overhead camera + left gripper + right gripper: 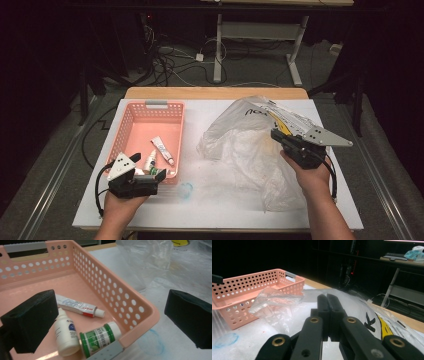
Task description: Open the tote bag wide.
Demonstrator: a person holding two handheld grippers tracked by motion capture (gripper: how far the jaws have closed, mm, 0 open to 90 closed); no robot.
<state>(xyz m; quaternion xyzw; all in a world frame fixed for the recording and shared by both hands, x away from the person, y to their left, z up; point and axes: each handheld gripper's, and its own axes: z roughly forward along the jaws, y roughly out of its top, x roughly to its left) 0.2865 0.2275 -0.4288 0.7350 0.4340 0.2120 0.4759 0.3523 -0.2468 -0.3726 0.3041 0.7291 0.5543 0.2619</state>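
A pink perforated basket (pixel 131 131) stands on the left of the white table top. Inside it lie a toothpaste tube (pixel 77 307), a small white bottle (pixel 65 336) and a green-labelled bottle (pixel 98 338) with a white cap. My left gripper (pixel 150 170) hovers at the basket's near right corner (pixel 147 315), open, one jaw over the inside and one over the table. A crumpled clear plastic bag (pixel 250 145) lies to the right. Against the bag's right part my right gripper (pixel 276 134) is shut (pixel 327 302); I see no film between its jaws.
A faint blue stain (pixel 186 190) marks the table just right of the basket's near corner. The bag carries black lettering and a yellow patch (pixel 384 326). Beyond the table's wooden far edge (pixel 215 93) are cables and a desk frame on the floor.
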